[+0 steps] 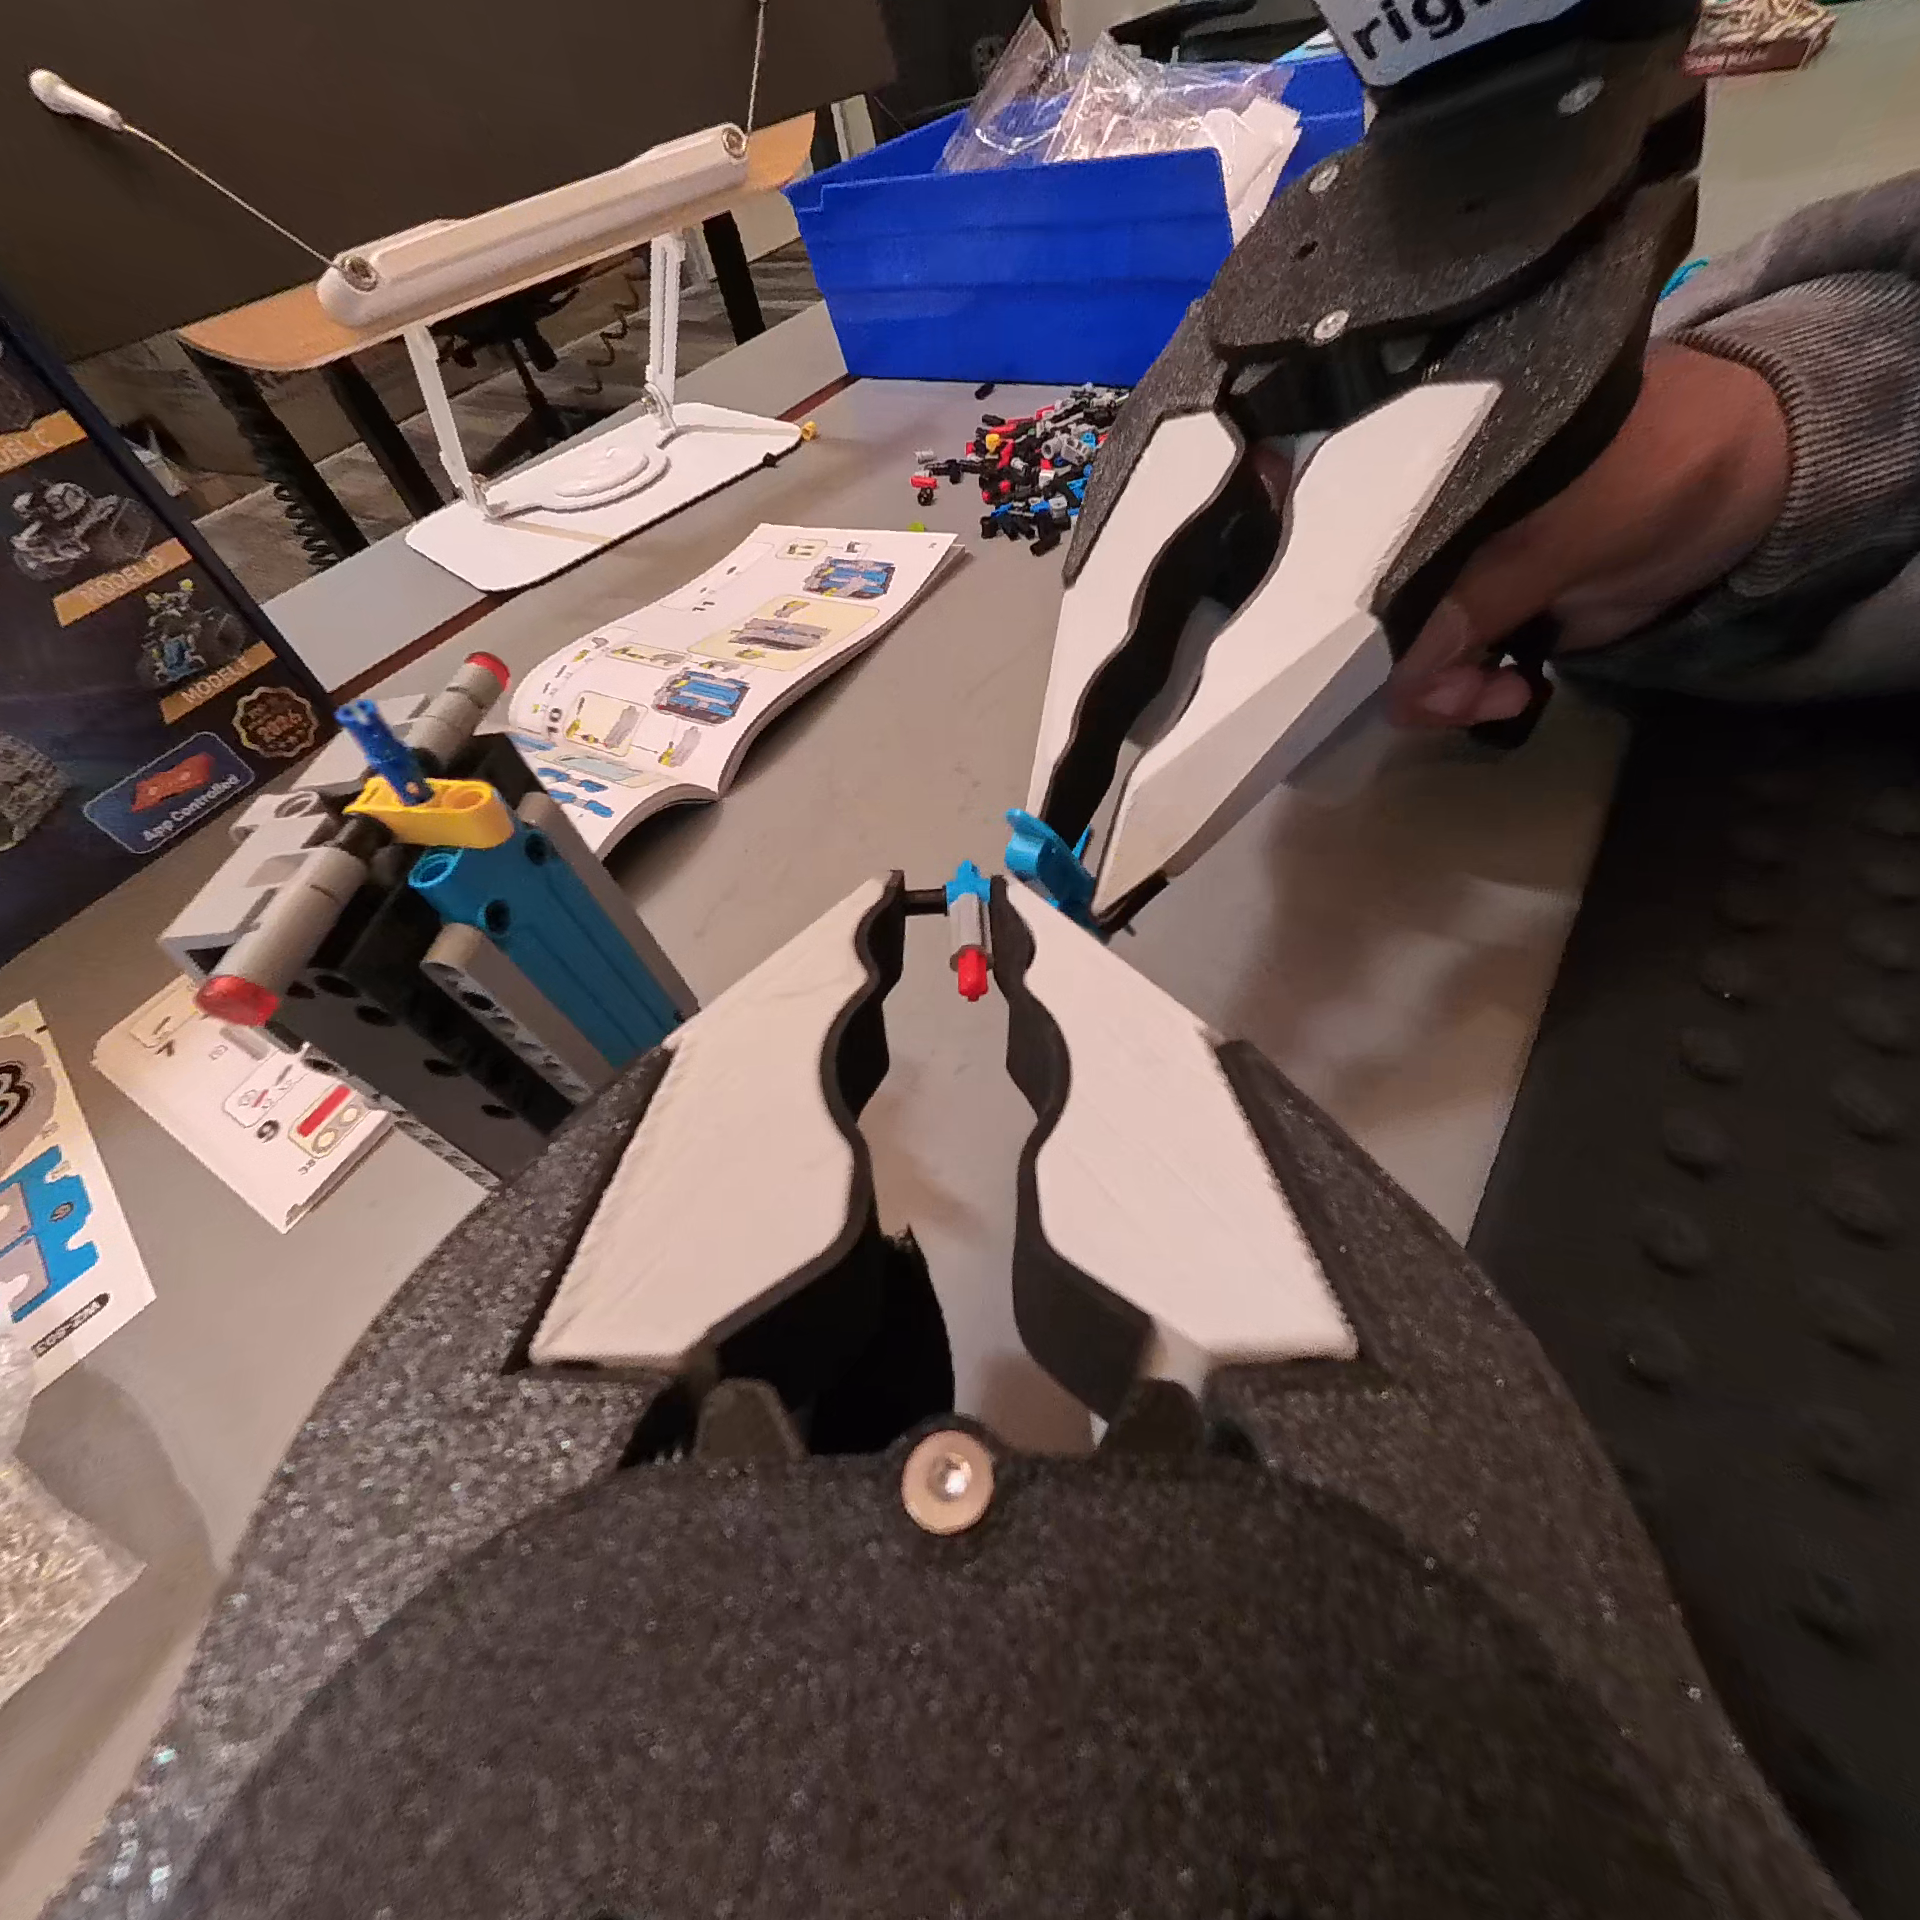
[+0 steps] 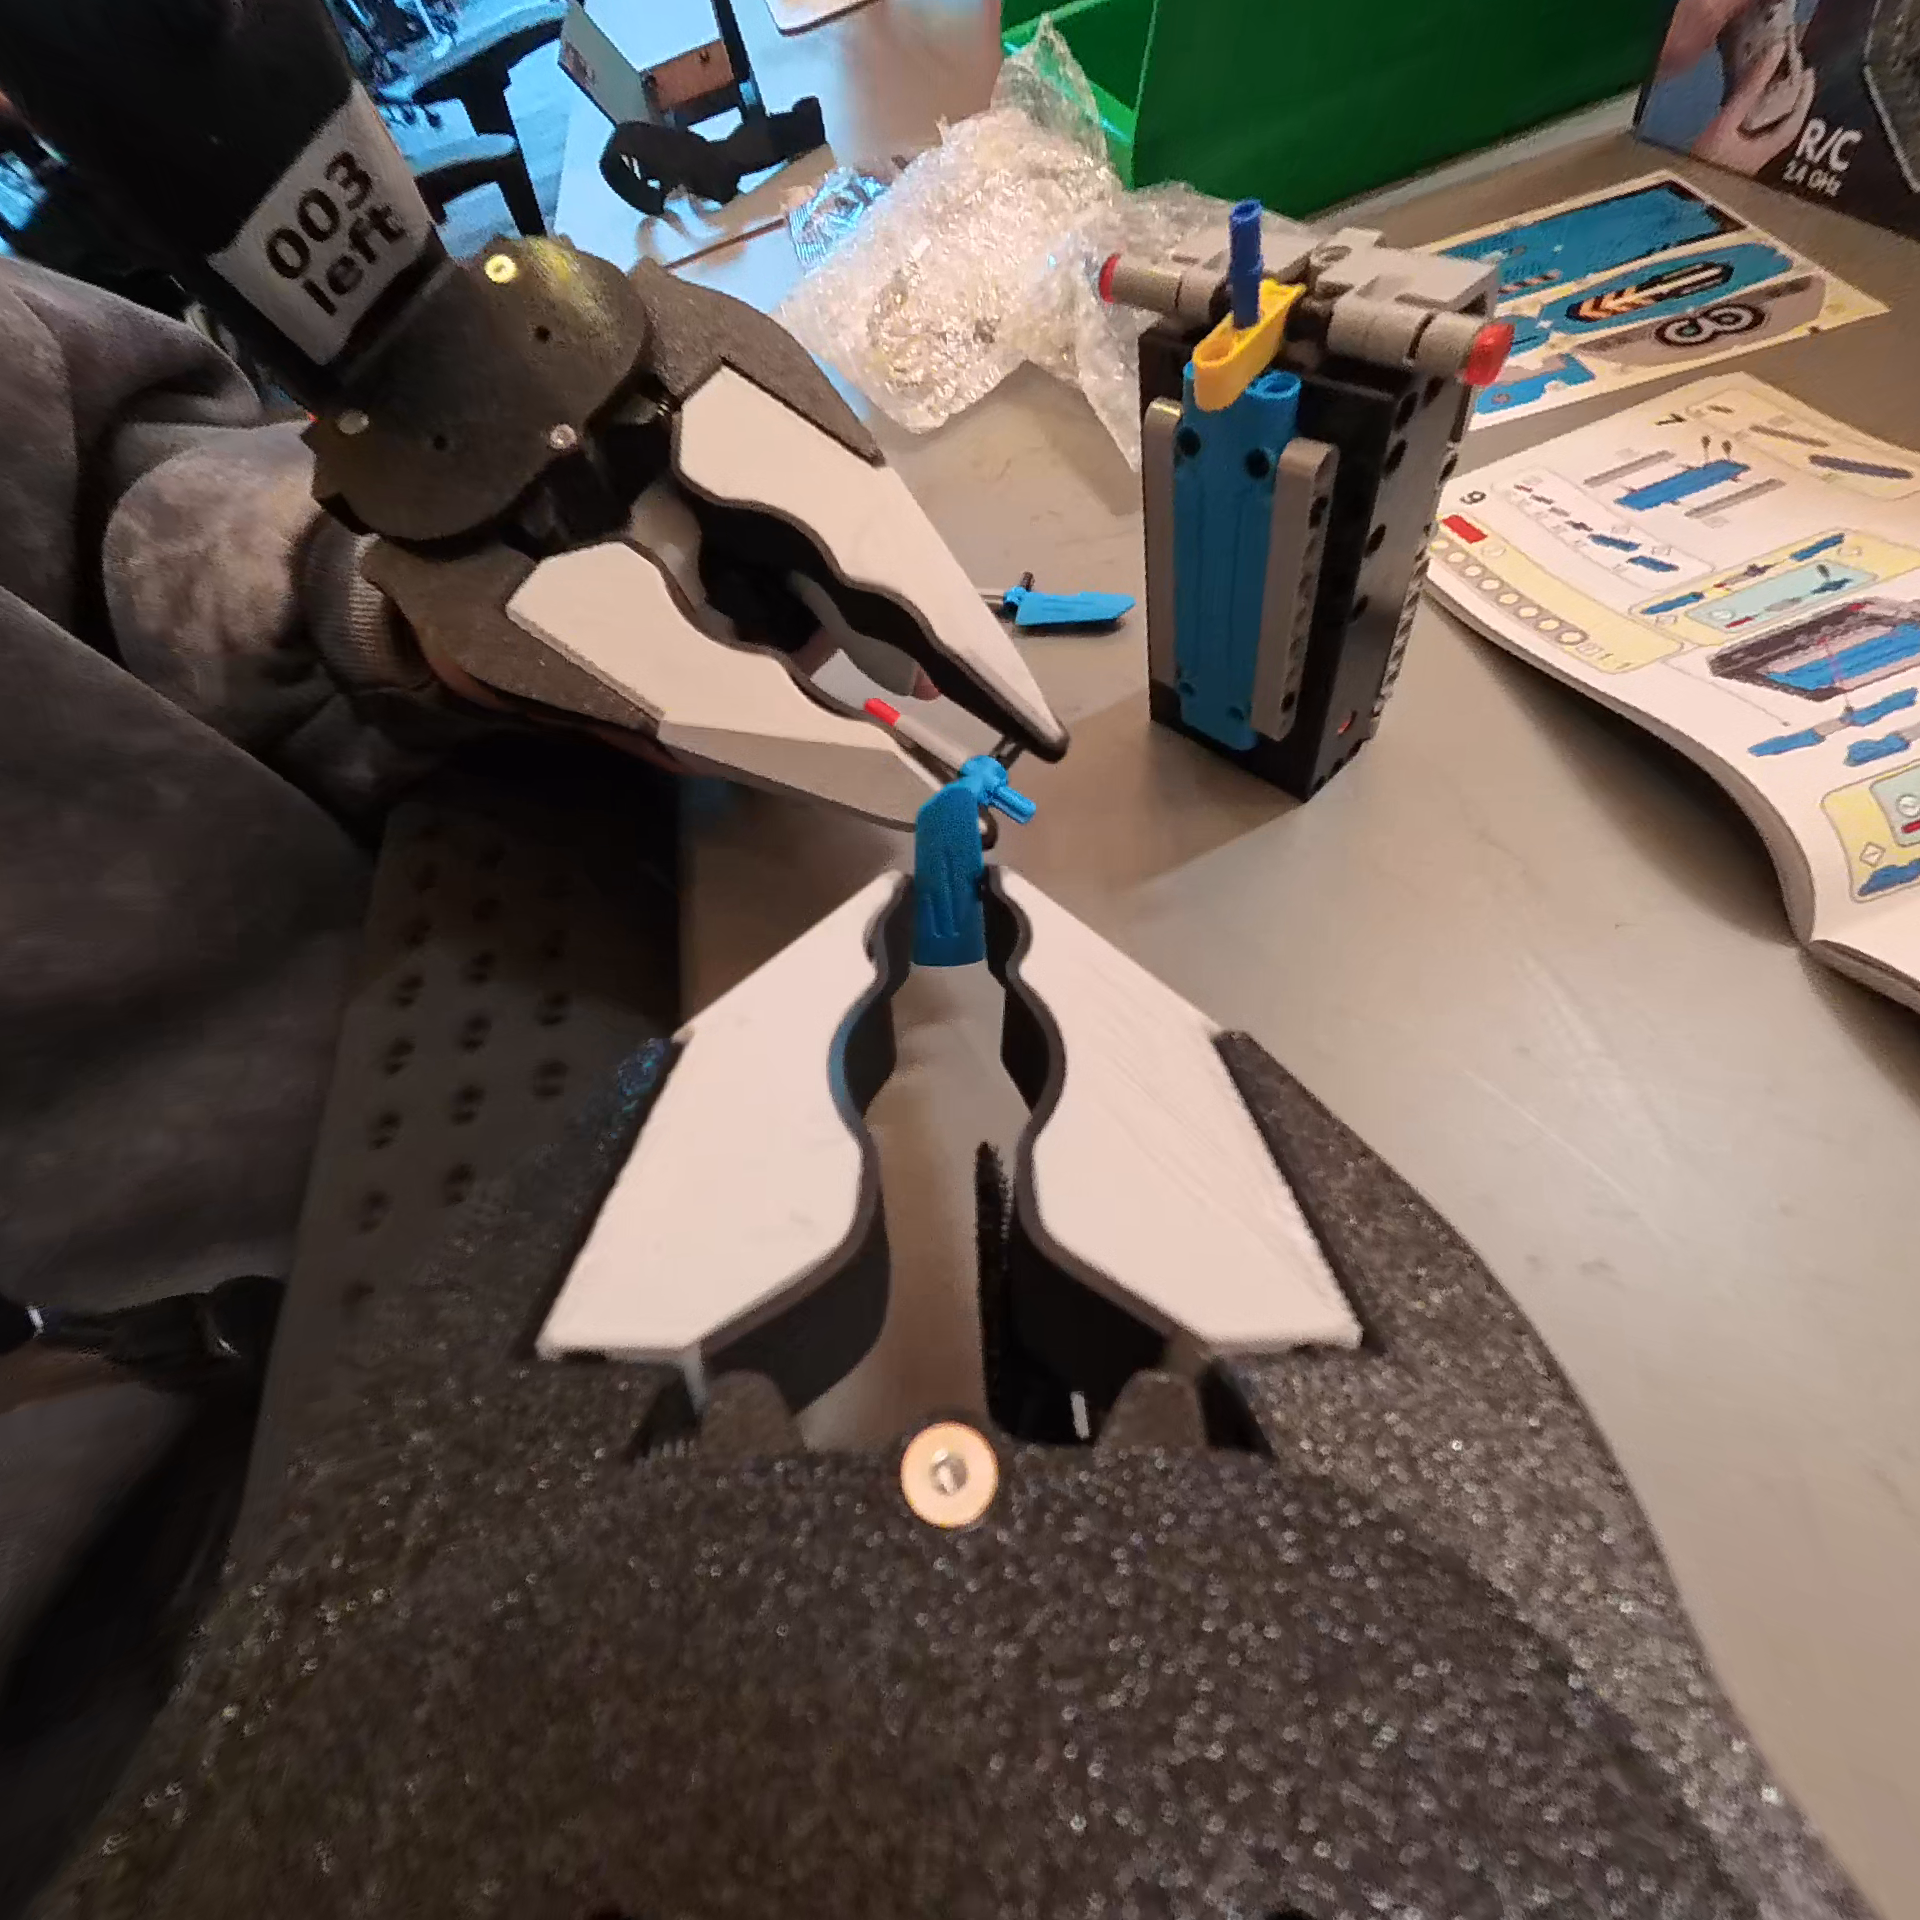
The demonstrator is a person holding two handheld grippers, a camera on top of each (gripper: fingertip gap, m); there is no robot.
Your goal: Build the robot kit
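I'm pinching a small grey pin with a red tip [image 1: 968, 935] in my left gripper [image 1: 945, 894], while my right gripper [image 2: 940, 883] is clamping a blue piece [image 2: 948, 883], both touching above the worktop [image 2: 1455, 1091] near the block assembly [image 2: 1304, 499].

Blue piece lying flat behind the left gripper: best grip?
Take the loose blue piece across its long flat sides, from above. It lies flat on the table, pin end toward the left gripper, and the model crowds its far end, so side approaches look blocked.

Office-like workroom: grey table [image 1: 831, 831], desk lamp [image 1: 540, 229], swivel chairs [image 2: 468, 156].
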